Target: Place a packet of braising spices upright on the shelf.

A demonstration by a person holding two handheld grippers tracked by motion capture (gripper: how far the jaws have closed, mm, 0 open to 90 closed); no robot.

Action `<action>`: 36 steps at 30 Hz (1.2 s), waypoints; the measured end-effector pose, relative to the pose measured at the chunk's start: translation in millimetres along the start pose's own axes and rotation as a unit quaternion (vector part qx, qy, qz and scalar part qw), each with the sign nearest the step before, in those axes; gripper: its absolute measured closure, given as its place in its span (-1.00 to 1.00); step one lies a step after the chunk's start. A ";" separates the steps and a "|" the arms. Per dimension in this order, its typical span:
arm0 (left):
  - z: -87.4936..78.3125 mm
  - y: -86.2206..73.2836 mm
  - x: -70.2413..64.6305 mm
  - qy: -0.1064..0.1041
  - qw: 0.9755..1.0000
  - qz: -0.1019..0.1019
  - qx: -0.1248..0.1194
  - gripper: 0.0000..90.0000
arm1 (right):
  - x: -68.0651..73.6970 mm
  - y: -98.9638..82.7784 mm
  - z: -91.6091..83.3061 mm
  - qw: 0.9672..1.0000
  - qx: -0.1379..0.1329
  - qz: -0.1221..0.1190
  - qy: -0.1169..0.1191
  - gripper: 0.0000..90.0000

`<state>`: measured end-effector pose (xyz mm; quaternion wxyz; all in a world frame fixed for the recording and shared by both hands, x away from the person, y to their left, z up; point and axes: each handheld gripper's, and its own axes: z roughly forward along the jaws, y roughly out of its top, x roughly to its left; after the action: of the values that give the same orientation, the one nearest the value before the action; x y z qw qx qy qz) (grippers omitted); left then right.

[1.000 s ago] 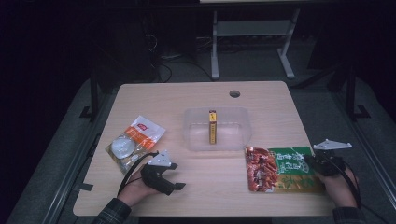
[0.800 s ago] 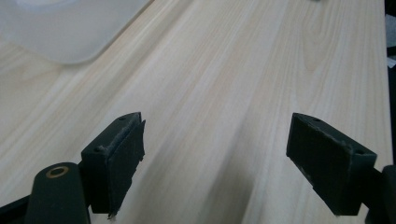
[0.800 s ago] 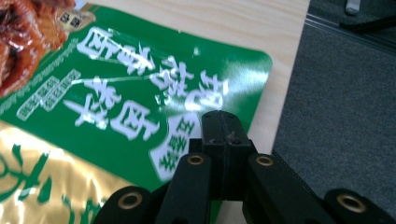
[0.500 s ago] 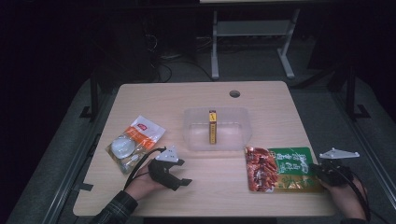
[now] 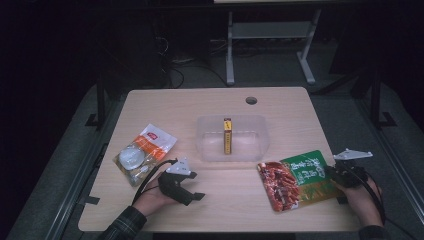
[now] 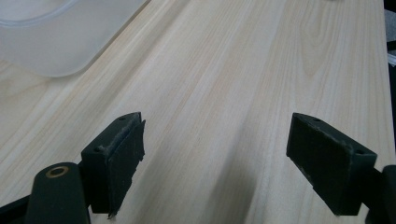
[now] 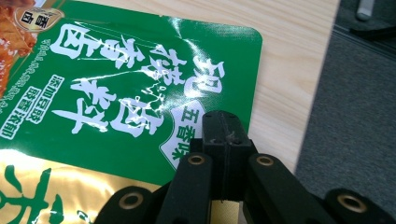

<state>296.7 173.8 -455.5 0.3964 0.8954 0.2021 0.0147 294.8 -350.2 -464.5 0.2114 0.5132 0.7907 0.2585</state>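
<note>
Green-and-red snack pouch [image 5: 299,178] flat at table's [image 5: 200,102] right front corner; right gripper [image 5: 336,173] at its right edge. Left gripper view: left gripper [image 6: 215,154] spread wide over bare wood. Right gripper view: jaws pressed together over pouch corner; grip on it unclear.

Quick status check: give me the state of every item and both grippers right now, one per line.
Green and red snack pouch: lying flat, its right edge pinched by the right gripper.
Clear plastic tub: open, no lid, upright.
Yellow slim box: standing on edge inside the tub.
Orange and white packet: sealed, lying flat, untouched.
Left gripper: jaws wide open, nothing between them.
Right gripper: jaws shut on the pouch.
</note>
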 end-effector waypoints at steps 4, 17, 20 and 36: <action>-2.3 -1.7 0.4 0.005 1.000 0.001 0.002 -0.59 | 4.4 1.0 0.3 1.000 -0.001 -0.004 0.019 1.00; -6.2 -4.8 -1.1 0.011 1.000 -0.004 0.000 -0.59 | 40.5 14.3 4.3 0.996 0.008 -0.055 0.071 1.00; -6.3 -4.7 -1.5 0.010 1.000 -0.005 0.000 -0.59 | 48.9 16.5 4.9 0.995 0.010 -0.064 0.081 1.00; -6.5 -3.8 -1.9 0.010 1.000 0.006 0.006 -0.59 | 135.4 40.0 10.6 0.975 0.024 -0.159 0.153 1.00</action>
<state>292.5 180.0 -453.5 0.3888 0.8988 0.2007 0.0245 277.2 -209.9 -457.0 0.1141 0.3402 0.8912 0.2775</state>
